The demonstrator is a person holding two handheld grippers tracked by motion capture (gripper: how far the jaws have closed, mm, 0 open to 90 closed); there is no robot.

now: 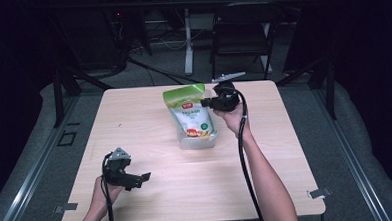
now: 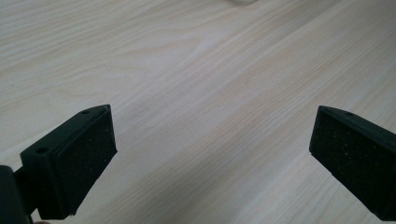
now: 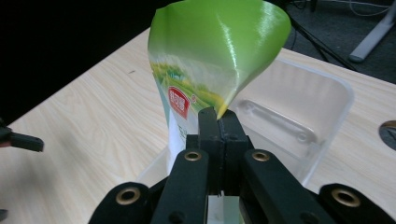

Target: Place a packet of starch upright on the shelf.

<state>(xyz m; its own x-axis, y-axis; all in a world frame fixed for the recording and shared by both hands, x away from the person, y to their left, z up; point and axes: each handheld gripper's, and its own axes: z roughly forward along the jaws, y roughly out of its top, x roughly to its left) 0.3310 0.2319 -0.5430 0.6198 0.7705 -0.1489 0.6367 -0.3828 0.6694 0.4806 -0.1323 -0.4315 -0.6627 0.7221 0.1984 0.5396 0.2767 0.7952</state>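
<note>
A big wooden table [image 1: 152, 192] is seen from above, pale and bare over most of its top. A clear plastic box [image 1: 198, 139] is set near the middle of the table, a bit toward the far side. A green and white bag [image 1: 190, 113] is stood in the box, and its green top is bent over and pokes out above the rim. The right gripper [image 1: 207, 102] is held at the bag's top edge, and its jaws are pressed tight together on that edge [image 3: 218, 116]. The left gripper [image 1: 143, 179] is held low over the near left part of the table, well apart from the box. Its jaws are spread wide, and nothing is held between them.
</note>
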